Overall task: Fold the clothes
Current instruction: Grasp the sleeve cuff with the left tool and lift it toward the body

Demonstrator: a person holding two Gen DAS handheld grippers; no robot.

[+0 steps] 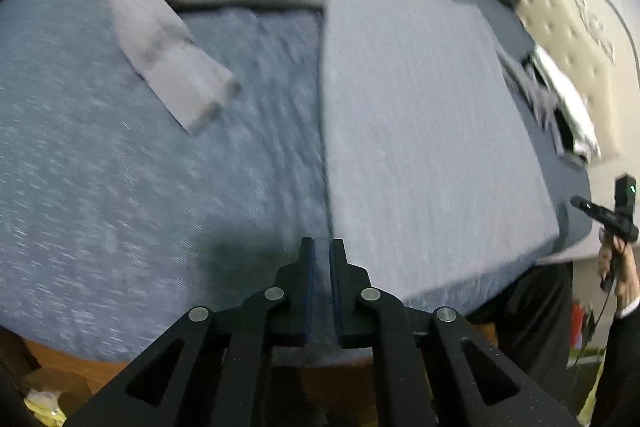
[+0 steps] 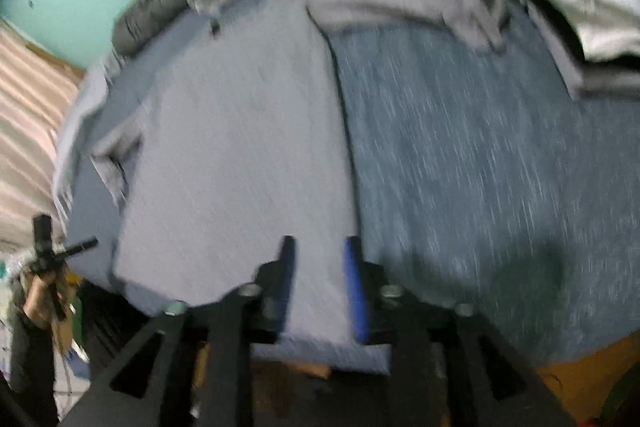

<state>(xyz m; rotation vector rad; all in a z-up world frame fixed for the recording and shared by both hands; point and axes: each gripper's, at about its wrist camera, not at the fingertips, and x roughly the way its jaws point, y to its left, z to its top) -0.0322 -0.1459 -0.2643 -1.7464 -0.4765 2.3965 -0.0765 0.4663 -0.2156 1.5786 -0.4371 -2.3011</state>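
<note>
While spread flat on the blue bedspread (image 1: pixel 120 187), the pale grey sweater (image 1: pixel 420 115) shows its body folded to a straight edge, with one sleeve (image 1: pixel 168 39) extended sideways and bent back at the elbow. Left gripper (image 1: pixel 322 247): jaws narrow, a slim gap, nothing held. Right gripper (image 2: pixel 319 247): jaws wider apart, above the sweater's hem (image 2: pixel 320 347), both views motion-blurred.

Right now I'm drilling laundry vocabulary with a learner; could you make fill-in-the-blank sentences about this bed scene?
1. The grey sweater lies on a ___ bedspread.
2. One ___ sticks out from its side, bent.
3. The right gripper has its jaws ___.
Missing words: blue; sleeve; open.
</note>
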